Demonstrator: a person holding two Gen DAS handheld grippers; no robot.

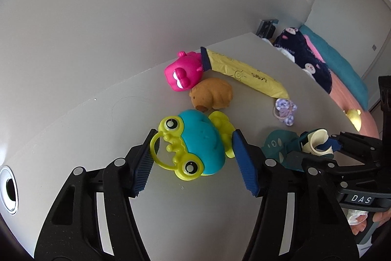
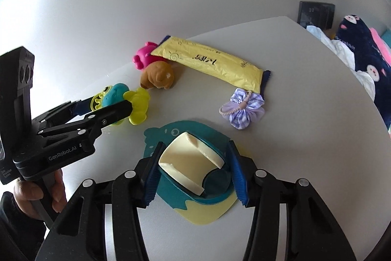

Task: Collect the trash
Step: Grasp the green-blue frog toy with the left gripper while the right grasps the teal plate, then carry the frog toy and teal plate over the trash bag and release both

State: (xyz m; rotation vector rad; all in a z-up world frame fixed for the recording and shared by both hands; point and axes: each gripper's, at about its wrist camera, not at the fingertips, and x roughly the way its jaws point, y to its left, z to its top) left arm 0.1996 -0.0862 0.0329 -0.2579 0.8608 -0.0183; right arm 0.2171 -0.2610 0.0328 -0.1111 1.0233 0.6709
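Observation:
A teal and yellow-green frog toy [image 1: 198,138] lies on the white table [image 1: 92,143] between my left gripper's [image 1: 193,136] blue pads. One pad touches its ring handle and the other its foot, so the gripper is shut on it. In the right wrist view the left gripper [image 2: 110,104] straddles the frog toy [image 2: 117,94]. My right gripper [image 2: 195,143] is shut on a teal whale-shaped holder [image 2: 171,131] with a cream cup [image 2: 190,158], its pads against both sides. A long yellow wrapper [image 2: 210,62] lies behind.
Beside the yellow wrapper [image 1: 246,76] are a pink toy [image 1: 183,73], a brown plush animal [image 1: 212,94] and a purple checked hair tie [image 1: 284,111]. A cable hole [image 1: 9,190] is at the table's left. A bed with cushions [image 1: 342,60] lies beyond the right edge.

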